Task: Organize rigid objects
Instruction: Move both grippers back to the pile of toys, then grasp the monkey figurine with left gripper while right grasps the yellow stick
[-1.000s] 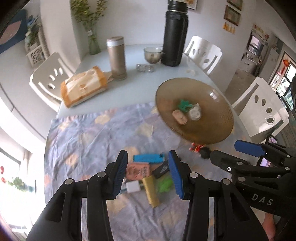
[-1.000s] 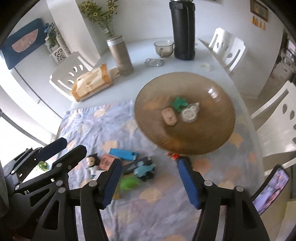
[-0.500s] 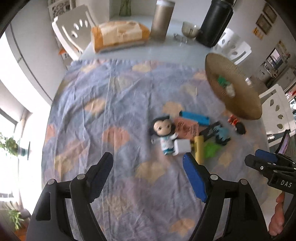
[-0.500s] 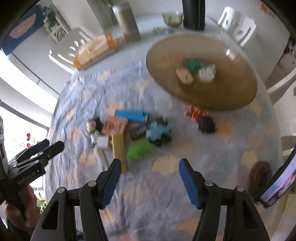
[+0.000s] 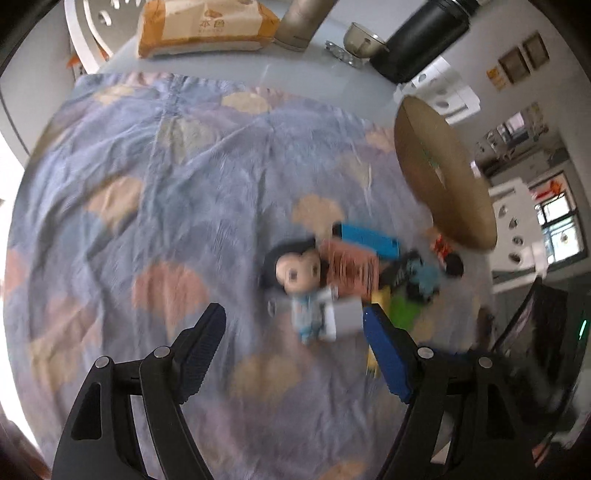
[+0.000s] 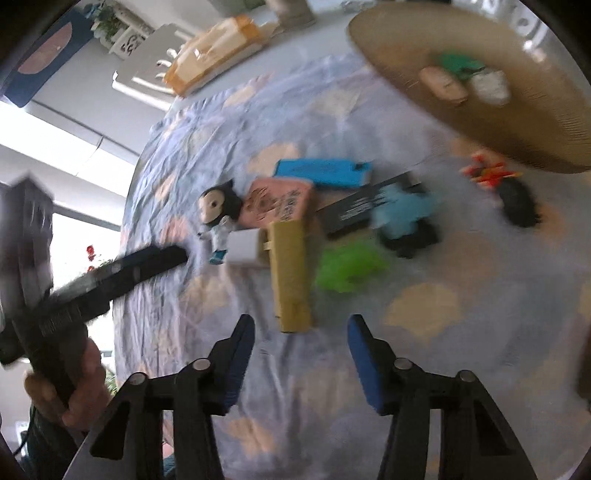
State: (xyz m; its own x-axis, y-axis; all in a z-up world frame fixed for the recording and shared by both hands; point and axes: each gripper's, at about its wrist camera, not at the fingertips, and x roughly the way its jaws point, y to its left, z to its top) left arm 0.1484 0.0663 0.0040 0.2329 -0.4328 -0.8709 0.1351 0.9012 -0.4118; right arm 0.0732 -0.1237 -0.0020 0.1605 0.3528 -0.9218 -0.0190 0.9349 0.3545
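Observation:
A pile of small objects lies on the blue patterned cloth [image 5: 155, 192]: a black-haired doll [image 5: 297, 273], a pink box [image 5: 351, 267], a blue box [image 5: 369, 240], a yellow box [image 6: 290, 271], a green toy [image 6: 345, 266] and a light-blue toy on black [image 6: 404, 218]. My left gripper [image 5: 295, 325] is open, just short of the doll. My right gripper [image 6: 301, 336] is open, just short of the yellow box's near end. The left gripper also shows in the right wrist view [image 6: 147, 262], at the left.
A brown plate [image 6: 524, 122] at the far right holds a green piece, a tan piece and a white piece. A red toy [image 6: 487, 171] and a black ball [image 6: 517, 205] lie near its rim. A tissue pack [image 5: 203, 26], flasks and a cup stand further back.
Both grippers have come lower and closer to the pile. The left one has closed in on the doll, the right one on the yellow box. Both stay open.

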